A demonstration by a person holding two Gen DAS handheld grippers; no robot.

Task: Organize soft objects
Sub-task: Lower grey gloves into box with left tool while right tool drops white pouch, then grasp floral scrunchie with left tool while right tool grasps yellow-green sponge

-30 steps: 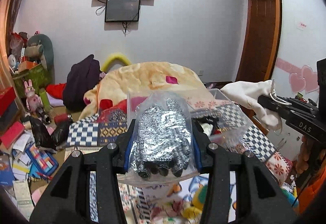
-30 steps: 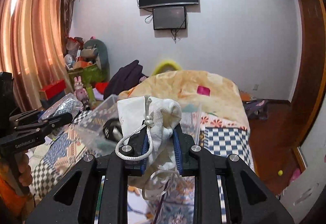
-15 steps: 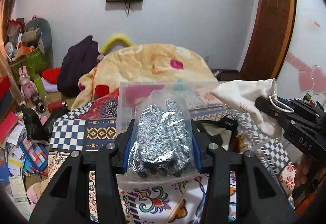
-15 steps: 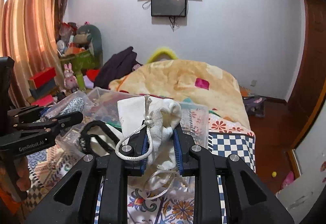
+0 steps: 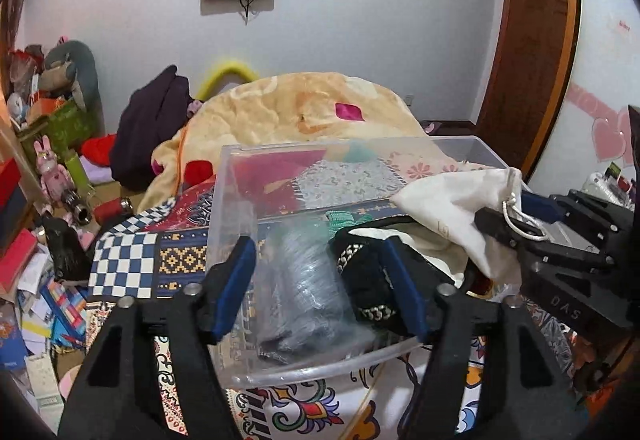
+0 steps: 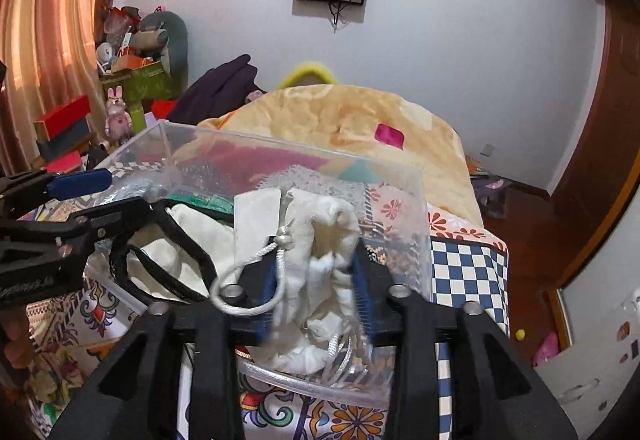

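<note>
A clear plastic bin (image 5: 236, 175) sits on the patterned bedspread; it also shows in the right wrist view (image 6: 416, 199). My left gripper (image 5: 320, 280) is open over the bin. The clear bag of grey gloves (image 5: 308, 288), blurred, lies or falls loose between its blue pads inside the bin, beside a black strap with chain (image 5: 368, 280). My right gripper (image 6: 316, 292) is shut on a white drawstring pouch (image 6: 320, 236) and holds it over the bin's near right part. The pouch also shows in the left wrist view (image 5: 452, 207).
A yellow blanket (image 5: 304, 107) is heaped behind the bin. A dark garment (image 5: 148, 127) lies beside it. Boxes, toys and papers (image 5: 44, 207) litter the floor at left. A wooden door (image 5: 528, 39) stands at right.
Both grippers moved forward and down over the bin. My left gripper opened and let go of the glove bag, which now sits inside the bin. The right keeps hold of the pouch.
</note>
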